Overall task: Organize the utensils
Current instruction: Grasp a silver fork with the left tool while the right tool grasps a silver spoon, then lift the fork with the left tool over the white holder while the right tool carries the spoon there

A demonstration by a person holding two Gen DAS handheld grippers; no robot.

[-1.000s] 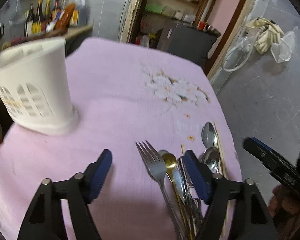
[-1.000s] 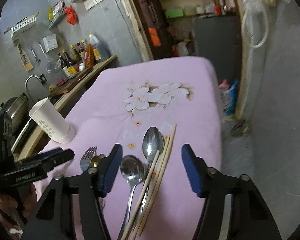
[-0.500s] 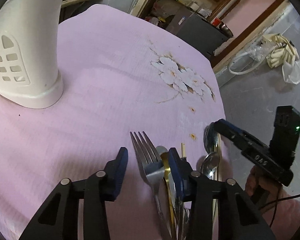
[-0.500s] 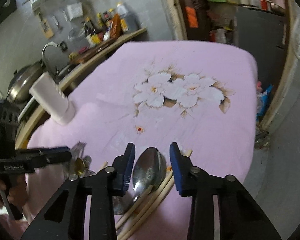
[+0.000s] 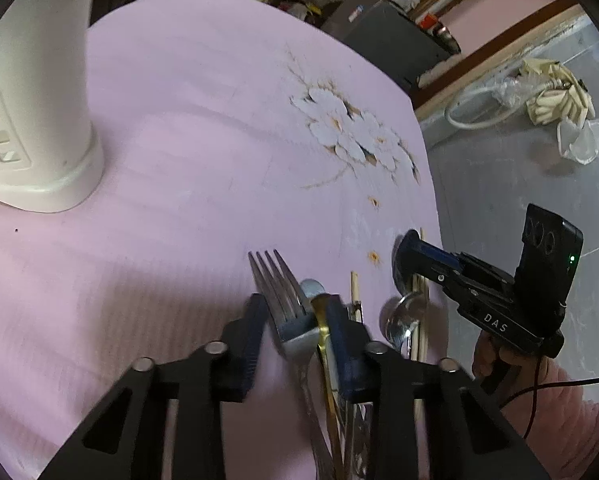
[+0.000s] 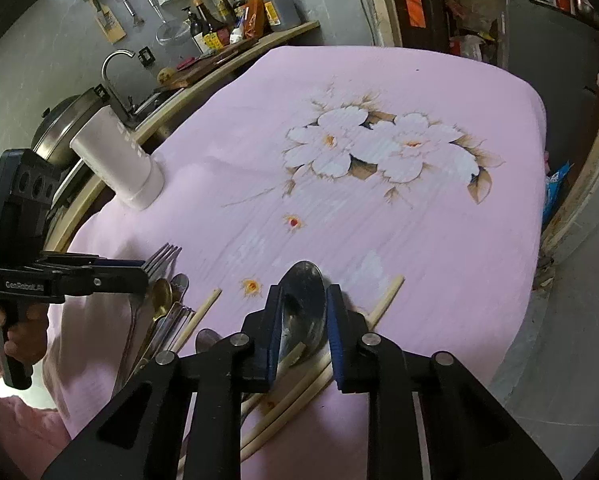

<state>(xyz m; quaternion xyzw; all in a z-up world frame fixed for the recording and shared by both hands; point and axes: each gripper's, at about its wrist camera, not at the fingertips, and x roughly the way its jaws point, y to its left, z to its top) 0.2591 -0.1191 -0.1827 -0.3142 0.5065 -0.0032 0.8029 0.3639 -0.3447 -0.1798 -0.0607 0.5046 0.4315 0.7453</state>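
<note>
A tall white plastic utensil holder (image 5: 31,120) with cut-out windows stands at nine o'clock on the pink flowered tablecloth (image 5: 203,128), well apart from the cutlery. At six o'clock in the left wrist view, the left gripper (image 5: 295,320) has just been closing its blue-padded jaws around the head of a silver metal fork (image 5: 279,292). The left pad sits close to the fork and the right pad presses a gold-coloured spoon (image 5: 322,320) just beside it; whether the fork is truly clamped I cannot tell. Pale wooden chopsticks (image 6: 295,392) lie among the cutlery, running toward one o'clock. At four o'clock in that view, the right gripper (image 6: 303,312) reaches over the table edge. In its own view, its jaws have also just been closing, and both pads now bear on the bowl of a large silver metal spoon (image 6: 305,300), which lies over the chopsticks at six o'clock. A hand (image 6: 15,332) at eight o'clock holds the left gripper's handle.
</note>
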